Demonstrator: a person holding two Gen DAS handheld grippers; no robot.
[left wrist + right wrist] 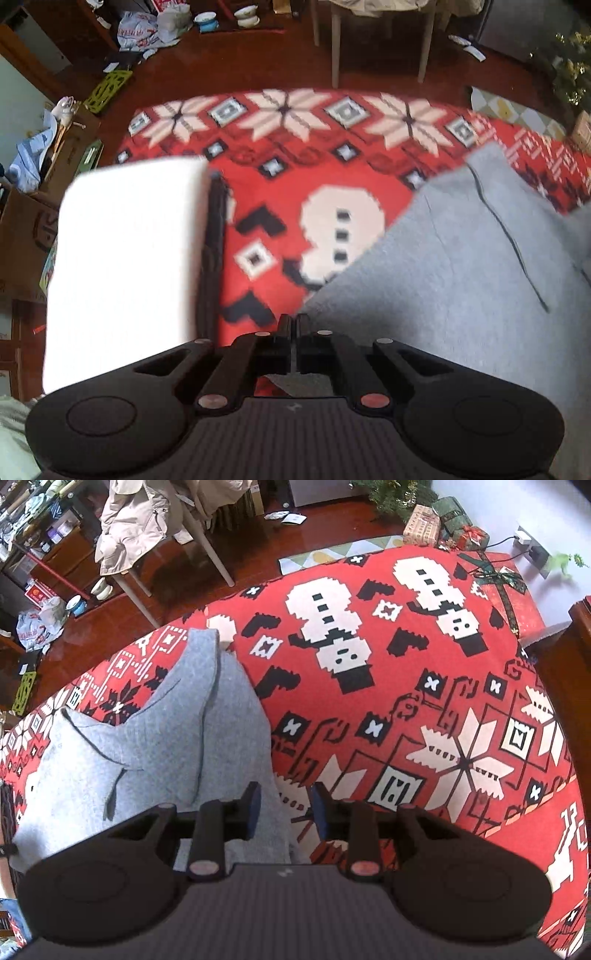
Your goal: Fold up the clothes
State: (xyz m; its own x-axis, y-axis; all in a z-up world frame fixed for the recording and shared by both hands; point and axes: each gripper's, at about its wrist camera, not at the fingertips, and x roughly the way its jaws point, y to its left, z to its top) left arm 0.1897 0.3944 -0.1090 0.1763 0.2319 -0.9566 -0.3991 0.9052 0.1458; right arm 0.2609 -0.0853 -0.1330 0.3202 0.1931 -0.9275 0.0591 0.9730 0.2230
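grey cloth [155,746]: soft, light, floppy | left tool [294,326]: pinching its edge | right tool [284,805]: gaping wide, hovering beside its corner

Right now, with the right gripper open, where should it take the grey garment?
Probably the garment's near right edge, just left of the right gripper. There the cloth ends on the red blanket as a free, flat border. Come in from the right, low, one finger sliding under. The left gripper is shut at another edge.
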